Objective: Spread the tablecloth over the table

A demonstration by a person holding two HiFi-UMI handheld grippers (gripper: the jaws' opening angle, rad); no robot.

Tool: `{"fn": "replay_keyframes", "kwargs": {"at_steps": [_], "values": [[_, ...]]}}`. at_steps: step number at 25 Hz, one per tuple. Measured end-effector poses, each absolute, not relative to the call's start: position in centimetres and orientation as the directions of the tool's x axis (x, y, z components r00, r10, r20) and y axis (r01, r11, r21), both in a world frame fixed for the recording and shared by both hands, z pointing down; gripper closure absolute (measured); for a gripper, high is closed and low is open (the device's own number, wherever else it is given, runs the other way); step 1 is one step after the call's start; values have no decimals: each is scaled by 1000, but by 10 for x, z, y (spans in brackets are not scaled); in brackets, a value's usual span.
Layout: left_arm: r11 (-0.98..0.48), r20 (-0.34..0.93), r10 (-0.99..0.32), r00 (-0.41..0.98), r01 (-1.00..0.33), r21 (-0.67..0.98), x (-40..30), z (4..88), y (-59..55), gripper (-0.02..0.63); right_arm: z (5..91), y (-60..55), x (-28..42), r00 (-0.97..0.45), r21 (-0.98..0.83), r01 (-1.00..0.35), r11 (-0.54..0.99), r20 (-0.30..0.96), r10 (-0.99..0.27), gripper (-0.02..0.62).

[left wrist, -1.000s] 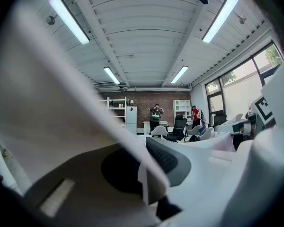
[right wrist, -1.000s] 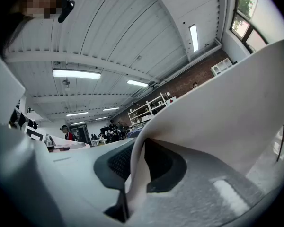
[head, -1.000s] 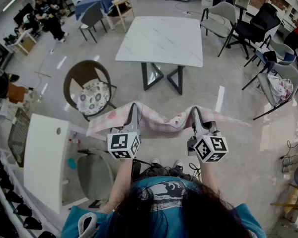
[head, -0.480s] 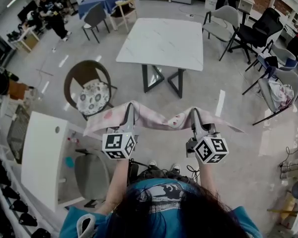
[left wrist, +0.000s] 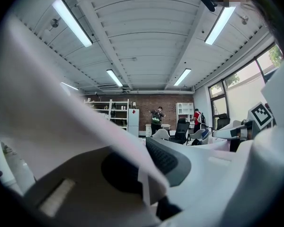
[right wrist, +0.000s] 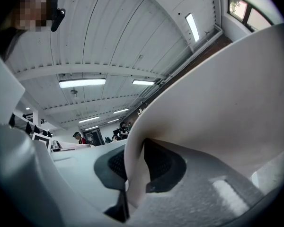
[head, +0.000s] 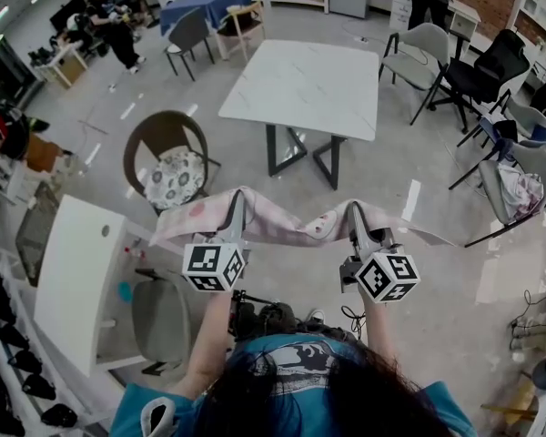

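While the cloth hangs off the floor, head view: left gripper [head: 238, 203] and right gripper [head: 355, 212] each pinch the top edge of the tablecloth [head: 287, 228]. It is pale pink and printed, sagging in a soft swag between them, with loose ends trailing outboard of each. The white stone-look table [head: 300, 80] stands well ahead of both, bare.

Left gripper view: jaws clamped on a thin fold draped over the ribbed dark pad [left wrist: 168, 157].

Right gripper view: a matte fold [right wrist: 217, 93] nipped between the pads.

My read: light, limp, liable to creep. Grip the hem nearer the corners.

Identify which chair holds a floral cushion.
The round-backed dark chair left of the white table; only it has a flower-patterned seat pad.
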State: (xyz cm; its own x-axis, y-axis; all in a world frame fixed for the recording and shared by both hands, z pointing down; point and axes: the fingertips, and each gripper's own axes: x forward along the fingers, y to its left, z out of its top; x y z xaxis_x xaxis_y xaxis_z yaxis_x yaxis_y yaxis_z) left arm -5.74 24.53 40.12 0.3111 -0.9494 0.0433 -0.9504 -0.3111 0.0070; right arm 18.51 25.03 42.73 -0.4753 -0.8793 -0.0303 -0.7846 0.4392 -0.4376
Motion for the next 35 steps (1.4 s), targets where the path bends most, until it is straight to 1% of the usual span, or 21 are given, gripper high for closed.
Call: {"fn": "replay_keyframes", "kwargs": {"at_steps": [8, 14, 24, 35], "values": [[-283, 52, -958, 283, -959, 8, -52, 404, 254, 566, 430, 249, 186, -517, -474, -741, 476, -48, -854, 569], [-261, 41, -964, 262, -965, 23, -61, 406, 234, 568, 432, 226, 177, -542, -485, -721, 495, -50, -839, 569], [-294, 13, -956, 294, -955, 48, -85, 397, 131, 571, 422, 139, 149, -546, -462, -735, 496, -31, -838, 566], [-331, -46, -943, 328, -940, 81, -141, 361, 16, 572, 388, 32, 88, -558, -426, -742, 518, -36, -829, 568]]}}
